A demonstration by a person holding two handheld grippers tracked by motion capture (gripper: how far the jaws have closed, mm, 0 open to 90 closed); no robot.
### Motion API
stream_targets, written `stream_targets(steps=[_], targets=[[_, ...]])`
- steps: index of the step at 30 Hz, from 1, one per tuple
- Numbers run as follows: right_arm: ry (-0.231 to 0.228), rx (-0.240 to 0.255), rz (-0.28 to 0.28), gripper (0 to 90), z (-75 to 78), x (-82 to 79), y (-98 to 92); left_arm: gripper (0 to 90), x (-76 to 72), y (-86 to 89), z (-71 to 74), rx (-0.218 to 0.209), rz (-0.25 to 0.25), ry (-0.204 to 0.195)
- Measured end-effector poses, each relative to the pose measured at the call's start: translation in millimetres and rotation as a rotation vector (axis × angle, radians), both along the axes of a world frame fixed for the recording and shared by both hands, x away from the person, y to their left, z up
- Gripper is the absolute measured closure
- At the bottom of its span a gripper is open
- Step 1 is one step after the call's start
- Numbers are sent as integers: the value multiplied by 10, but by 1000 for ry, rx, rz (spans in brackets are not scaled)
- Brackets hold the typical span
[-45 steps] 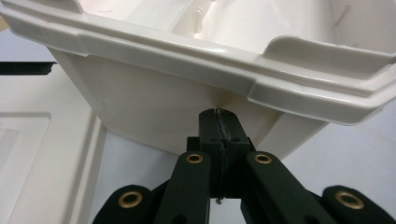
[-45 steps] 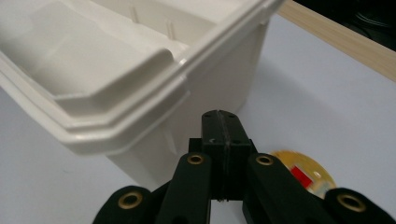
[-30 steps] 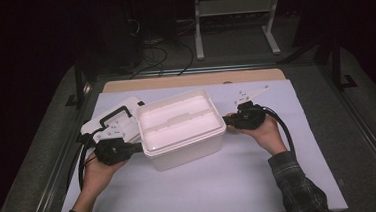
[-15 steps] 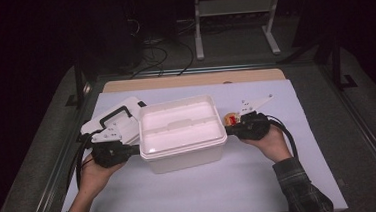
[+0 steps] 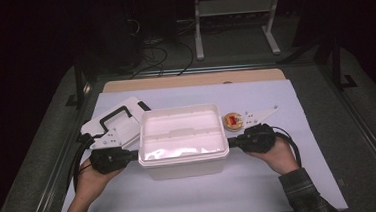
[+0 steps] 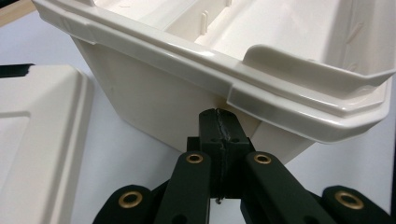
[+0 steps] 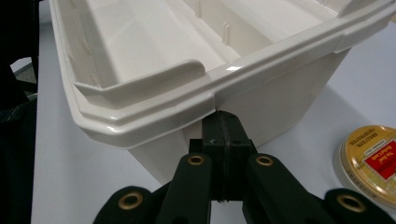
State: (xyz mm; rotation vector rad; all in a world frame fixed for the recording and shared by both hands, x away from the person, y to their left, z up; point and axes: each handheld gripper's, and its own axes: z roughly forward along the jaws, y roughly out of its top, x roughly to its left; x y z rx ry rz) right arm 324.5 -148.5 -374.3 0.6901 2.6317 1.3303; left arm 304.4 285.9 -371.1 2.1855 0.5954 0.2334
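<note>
The white box [image 5: 182,142] sits between the left gripper [image 5: 129,156] and right gripper [image 5: 232,143], both closed empty under its rim, which seems the best hold; it looks stiff and light.

Light falls from overhead onto the white table cover [image 5: 261,181], bright at centre frame, while the upper third and both side edges of the high view sink into near-black. The white bin [image 5: 182,136] blows out slightly, its inside washed pale. A soft shadow sits under its rim. In both gripper views there is glare along the rim, the nearest black linkage at the bottom is soft, and the lines bow slightly towards the corners.
</note>
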Motion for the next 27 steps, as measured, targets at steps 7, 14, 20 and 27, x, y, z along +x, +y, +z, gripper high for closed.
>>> stream_targets(steps=[7,14,20,27], targets=[[2,3,24,899,0,-204,-34,899,-84,-15,4,3,-16,0],[6,1,42,898,6,-349,-58,899,-197,-33,12,6,-29,3],[14,6,63,898,5,-483,-75,899,-288,-25,9,1,-38,10],[2,5,64,801,1,-501,-91,828,-286,25,-7,-16,-38,13]])
